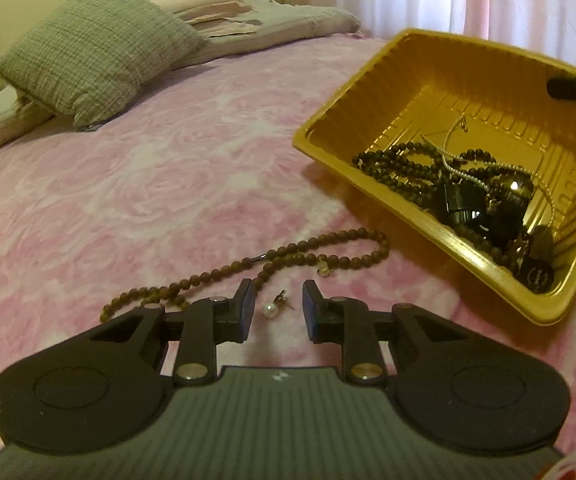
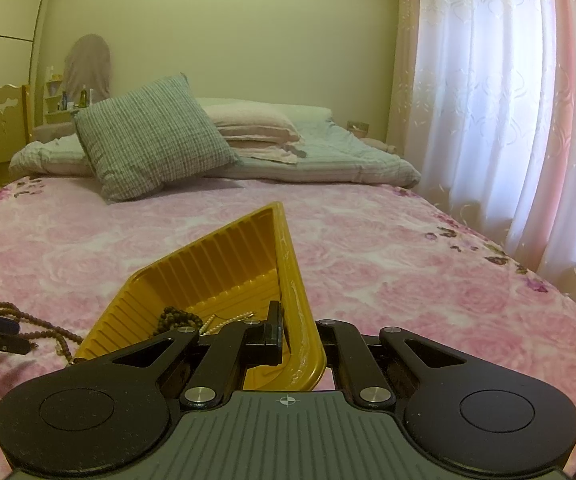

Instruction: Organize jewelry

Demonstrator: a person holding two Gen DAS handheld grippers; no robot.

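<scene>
- Left gripper (image 1: 276, 307): low over the bed, jaws released and spread, nothing between them but the earring lying in the gap.
- Pearl earring (image 1: 272, 307): single white pearl with a small dark metal fitting, lying on the bedspread between the left jaws, touching neither.
- Brown bead necklace (image 1: 272, 258): long strand of small round wooden beads, looped on the bedspread just beyond the left jaws, near the tray's near-left wall but apart from it.
- Yellow plastic tray (image 1: 419, 80): rectangular, ribbed walls, tilted, its right rim raised; sits on the bed to the right of the necklace.
- Tray contents: a dark bead strand (image 1: 399, 168), a thin silver chain (image 1: 453, 152) and several glossy black pieces (image 1: 483, 208), heaped in the tray's near-right corner.
- Right gripper (image 2: 299, 336): jaws clenched on the tray's rim, one finger inside the wall, the other outside.
- Pink floral bedspread (image 1: 148, 184): covers the bed and carries all loose items.
- Green checked cushion (image 2: 152, 136): propped at the far end of the bed, leaning on folded pink and grey bedding (image 2: 260, 128).
- White and pink curtain (image 2: 507, 100): hangs along the right side of the bed.
</scene>
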